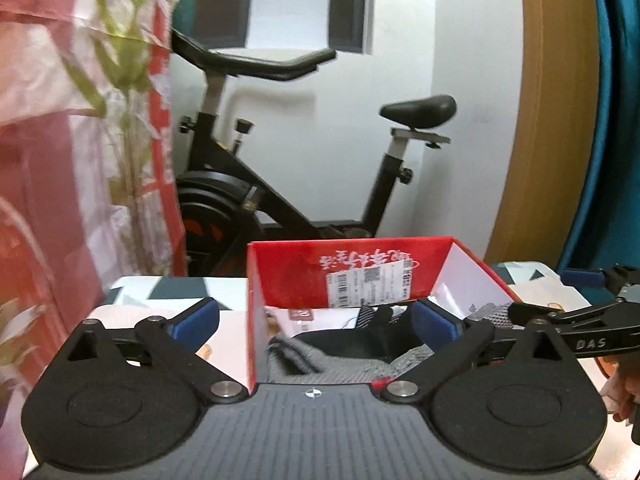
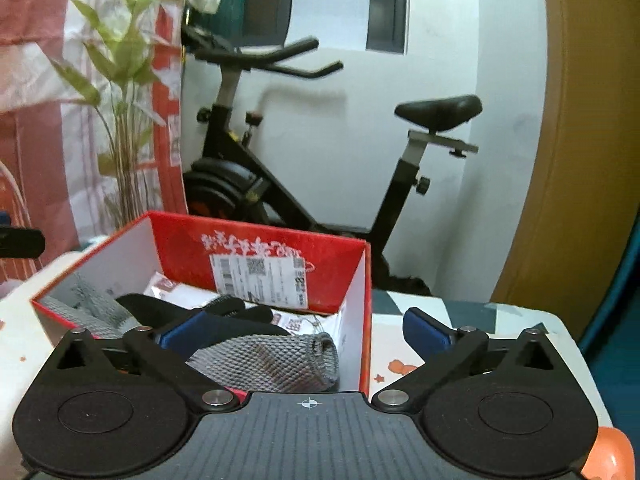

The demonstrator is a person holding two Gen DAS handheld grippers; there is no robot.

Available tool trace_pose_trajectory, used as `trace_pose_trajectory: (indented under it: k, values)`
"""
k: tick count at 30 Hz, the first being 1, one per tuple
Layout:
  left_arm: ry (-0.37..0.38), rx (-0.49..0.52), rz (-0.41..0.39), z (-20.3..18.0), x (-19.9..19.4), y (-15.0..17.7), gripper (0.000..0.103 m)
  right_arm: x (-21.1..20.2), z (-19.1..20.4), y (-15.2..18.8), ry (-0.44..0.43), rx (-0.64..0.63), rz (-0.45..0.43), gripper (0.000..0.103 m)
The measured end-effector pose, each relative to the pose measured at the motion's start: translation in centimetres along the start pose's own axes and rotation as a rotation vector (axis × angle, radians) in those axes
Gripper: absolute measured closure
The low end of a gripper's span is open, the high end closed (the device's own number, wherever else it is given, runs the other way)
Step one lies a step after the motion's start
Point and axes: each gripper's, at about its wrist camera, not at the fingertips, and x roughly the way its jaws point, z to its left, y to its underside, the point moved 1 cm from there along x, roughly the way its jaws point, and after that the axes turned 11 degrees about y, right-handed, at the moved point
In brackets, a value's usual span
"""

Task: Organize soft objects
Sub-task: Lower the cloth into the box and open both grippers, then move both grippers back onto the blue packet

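Two grippers, left (image 1: 316, 318) and right (image 2: 304, 330), both spread wide, gripping nothing. Grey knit cloth (image 2: 276, 364) and black cloth (image 1: 340, 342) lying inside red box (image 2: 276, 258) on table (image 2: 472, 320). White barcode label (image 2: 260, 280) on box wall, print unreadable. "DAS" legible on right gripper's arm in left view.

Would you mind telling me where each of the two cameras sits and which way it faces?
Left wrist: on the left gripper, facing forward, slightly down at the red box; its own open fingers show, with the right gripper entering from the right edge.
Right wrist: on the right gripper, facing the same box from further right; its own open fingers show.
Shared: box, grey knit cloth inside, exercise bike, plant.
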Motion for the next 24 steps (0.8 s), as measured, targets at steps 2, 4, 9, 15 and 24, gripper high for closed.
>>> trace_pose_trajectory:
  k: [2, 4, 9, 15, 24]
  values:
    - [-0.013, -0.015, -0.018, -0.3, -1.3, 0.7, 0.0, -1.2, -0.1, 0.2, -0.016, 0.02, -0.016, 0.0]
    - [-0.021, -0.032, -0.031, -0.6, -2.3, 1.7, 0.0, -2.4, -0.2, 0.6, -0.025, 0.041, -0.041, 0.0]
    - [-0.034, -0.083, -0.038, -0.7, -4.3, 4.3, 0.0, -5.0, -0.4, 2.3, -0.026, 0.102, -0.071, 0.0]
    - [-0.06, -0.105, -0.025, -0.6, -5.8, 7.1, 0.0, -6.8, -0.4, 5.8, -0.024, 0.149, -0.061, 0.0]
    - [-0.022, -0.172, 0.077, 0.5, -4.5, 11.5, 0.0, -6.6, 1.1, 10.8, -0.11, 0.125, 0.022, 0.001]
